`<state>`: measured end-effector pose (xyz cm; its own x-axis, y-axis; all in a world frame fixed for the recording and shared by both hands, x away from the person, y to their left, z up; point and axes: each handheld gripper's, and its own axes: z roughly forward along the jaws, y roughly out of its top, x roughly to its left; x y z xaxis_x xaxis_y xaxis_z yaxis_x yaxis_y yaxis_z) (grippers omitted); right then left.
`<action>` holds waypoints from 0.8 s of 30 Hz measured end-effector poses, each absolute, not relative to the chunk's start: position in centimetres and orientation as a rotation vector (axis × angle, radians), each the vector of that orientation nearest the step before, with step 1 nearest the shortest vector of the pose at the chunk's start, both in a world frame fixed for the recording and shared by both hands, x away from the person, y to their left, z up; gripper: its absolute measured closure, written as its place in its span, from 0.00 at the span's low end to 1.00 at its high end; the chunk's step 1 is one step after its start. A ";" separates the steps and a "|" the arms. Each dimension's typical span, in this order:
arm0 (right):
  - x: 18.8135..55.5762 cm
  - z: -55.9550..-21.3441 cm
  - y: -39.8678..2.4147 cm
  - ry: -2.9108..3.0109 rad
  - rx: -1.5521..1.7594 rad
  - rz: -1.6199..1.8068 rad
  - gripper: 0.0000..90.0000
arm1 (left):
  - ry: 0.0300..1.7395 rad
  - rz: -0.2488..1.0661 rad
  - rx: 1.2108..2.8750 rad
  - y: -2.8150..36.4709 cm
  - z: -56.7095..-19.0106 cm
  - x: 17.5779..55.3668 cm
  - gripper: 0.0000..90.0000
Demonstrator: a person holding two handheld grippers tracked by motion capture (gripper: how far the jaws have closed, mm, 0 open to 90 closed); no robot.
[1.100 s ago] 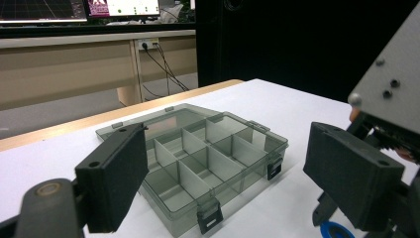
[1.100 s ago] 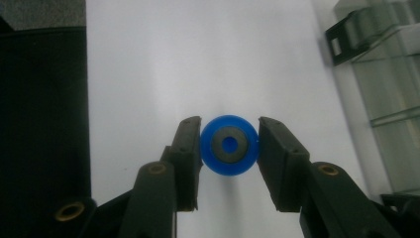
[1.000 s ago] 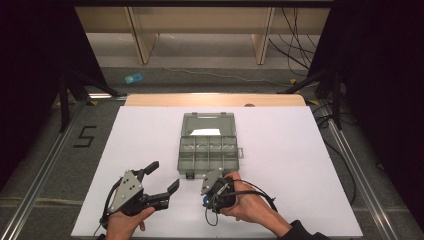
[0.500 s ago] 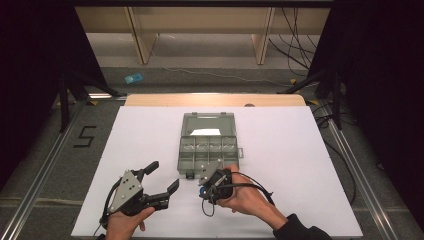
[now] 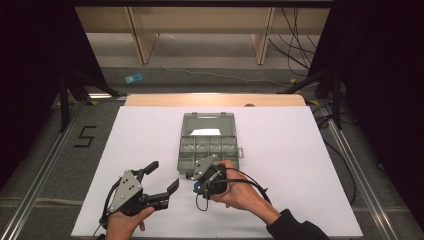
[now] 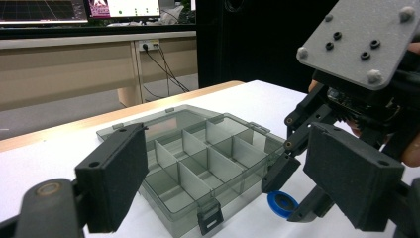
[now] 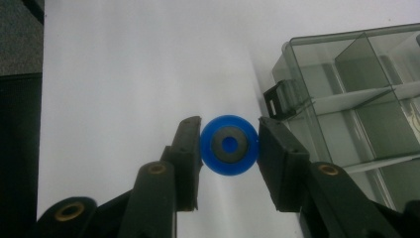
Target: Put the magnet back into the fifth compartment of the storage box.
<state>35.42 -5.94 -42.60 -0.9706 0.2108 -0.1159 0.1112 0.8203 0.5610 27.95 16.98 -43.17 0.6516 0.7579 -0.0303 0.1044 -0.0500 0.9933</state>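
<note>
a: where is the little blue wheel (image 7: pixel 229 145) right now?

b: it sits flat on the white table (image 7: pixel 124 64), just beside the near corner of the clear grey box (image 7: pixel 356 99). the box latch (image 7: pixel 278 97) is close to it, but i cannot tell if they touch.

a: what is holding it?

b: the right gripper (image 7: pixel 229 148). its 2 black pads are pressed on the wheel, 1 on each side. the wheel is round with a dark ring and a hole in the middle, so it has no long side to line up.

a: which way is the box from the wheel?

b: in the right gripper view the box is to the right and a bit up. in the high view the wheel (image 5: pixel 197 186) is just in front of the box (image 5: pixel 208 145), on the person's side, near its left corner. so i think the wheel must go up and over the wall, then down into 1 of the small open rooms.

a: and the other hand?

b: the left gripper (image 5: pixel 159 181) rests on the table to the left, its 2 jaws spread wide with nothing between them. it is a little away from the wheel. the right one is nearer, since it already pinches the wheel.

a: is the box open?

b: yes, the lid (image 5: pixel 208 123) lies back flat behind it.
</note>
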 end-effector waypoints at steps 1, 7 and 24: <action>35.5 -42.6 -5.9 2.831 0.256 0.856 0.69 | 0.740 0.617 1.554 17.0 -43.2 27.9 0.18; 35.9 -42.5 -5.7 2.816 0.259 0.870 0.69 | 0.739 0.616 1.551 17.0 -43.2 27.9 0.18; 37.4 -41.8 -5.7 2.762 0.298 0.939 0.69 | 0.737 0.610 1.555 17.0 -43.2 28.0 0.18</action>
